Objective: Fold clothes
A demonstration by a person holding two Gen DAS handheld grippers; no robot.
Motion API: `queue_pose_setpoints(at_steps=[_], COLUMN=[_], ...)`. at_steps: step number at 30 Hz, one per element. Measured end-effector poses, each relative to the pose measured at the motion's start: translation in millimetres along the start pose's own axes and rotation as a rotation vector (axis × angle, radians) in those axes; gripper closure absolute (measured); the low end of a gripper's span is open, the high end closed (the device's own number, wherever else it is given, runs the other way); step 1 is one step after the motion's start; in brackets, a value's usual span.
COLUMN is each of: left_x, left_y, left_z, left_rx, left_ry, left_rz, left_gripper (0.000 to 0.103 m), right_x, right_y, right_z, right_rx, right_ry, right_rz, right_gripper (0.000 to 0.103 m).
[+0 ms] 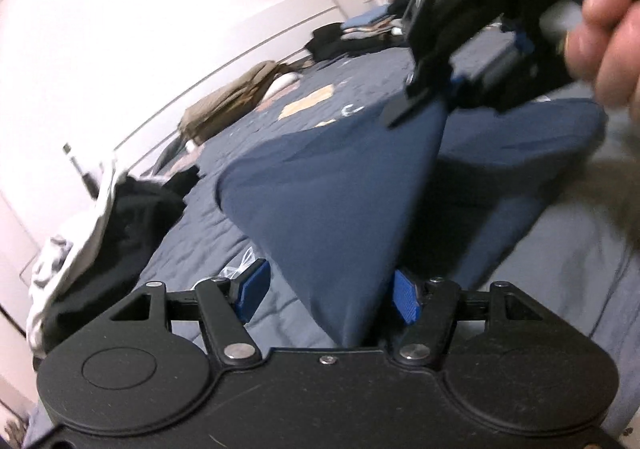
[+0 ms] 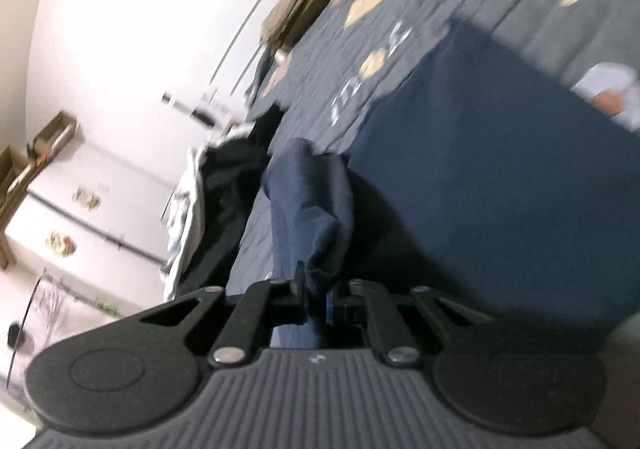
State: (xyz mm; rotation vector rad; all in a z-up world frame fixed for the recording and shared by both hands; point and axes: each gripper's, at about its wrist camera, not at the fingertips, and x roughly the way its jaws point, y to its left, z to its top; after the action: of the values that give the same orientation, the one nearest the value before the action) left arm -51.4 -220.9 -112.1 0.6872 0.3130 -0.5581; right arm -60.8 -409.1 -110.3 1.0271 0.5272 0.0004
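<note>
A navy blue garment [image 1: 332, 201] is stretched over the bed between my two grippers. My left gripper [image 1: 329, 293] is open at the bottom of the left wrist view. The cloth runs between its blue pads [image 1: 253, 289]; the left pad stands apart from it. At the upper right my right gripper [image 1: 424, 101], held by a hand [image 1: 608, 29], is shut on a raised corner of the garment. In the right wrist view the right gripper [image 2: 318, 289] pinches a bunched fold of the navy garment [image 2: 312, 205]. The rest of it lies spread to the right.
The grey-blue patterned quilt [image 1: 320, 89] covers the bed. A heap of black and white clothes [image 1: 100, 229] lies at the left edge. An olive garment [image 1: 228, 105] and a stack of folded clothes [image 1: 360, 33] lie farther back by the white wall. A clear plastic bag [image 1: 240, 269] lies near the left pad.
</note>
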Motion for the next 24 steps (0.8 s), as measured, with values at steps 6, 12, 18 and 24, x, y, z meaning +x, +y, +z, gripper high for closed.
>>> queue_pose_setpoints(at_steps=[6, 12, 18, 24], left_x=[9.1, 12.0, 16.1, 15.7], left_y=[-22.7, -38.9, -46.4, -51.9], left_z=[-1.0, -6.6, -13.5, -9.6], left_rx=[0.113, 0.234, 0.320, 0.337], left_ry=[0.013, 0.000, -0.012, -0.014], left_rz=[0.000, 0.036, 0.091, 0.082], left_gripper=[0.043, 0.048, 0.048, 0.060], right_x=[8.2, 29.3, 23.6, -4.4], right_y=[-19.4, -35.8, -29.6, -20.9], right_z=[-1.3, -6.0, -7.7, 1.3], right_rx=[-0.027, 0.015, -0.003, 0.020], right_ry=[0.044, 0.065, 0.025, -0.031], right_rz=[-0.114, -0.094, -0.070, -0.037], right_gripper=[0.093, 0.074, 0.096, 0.097])
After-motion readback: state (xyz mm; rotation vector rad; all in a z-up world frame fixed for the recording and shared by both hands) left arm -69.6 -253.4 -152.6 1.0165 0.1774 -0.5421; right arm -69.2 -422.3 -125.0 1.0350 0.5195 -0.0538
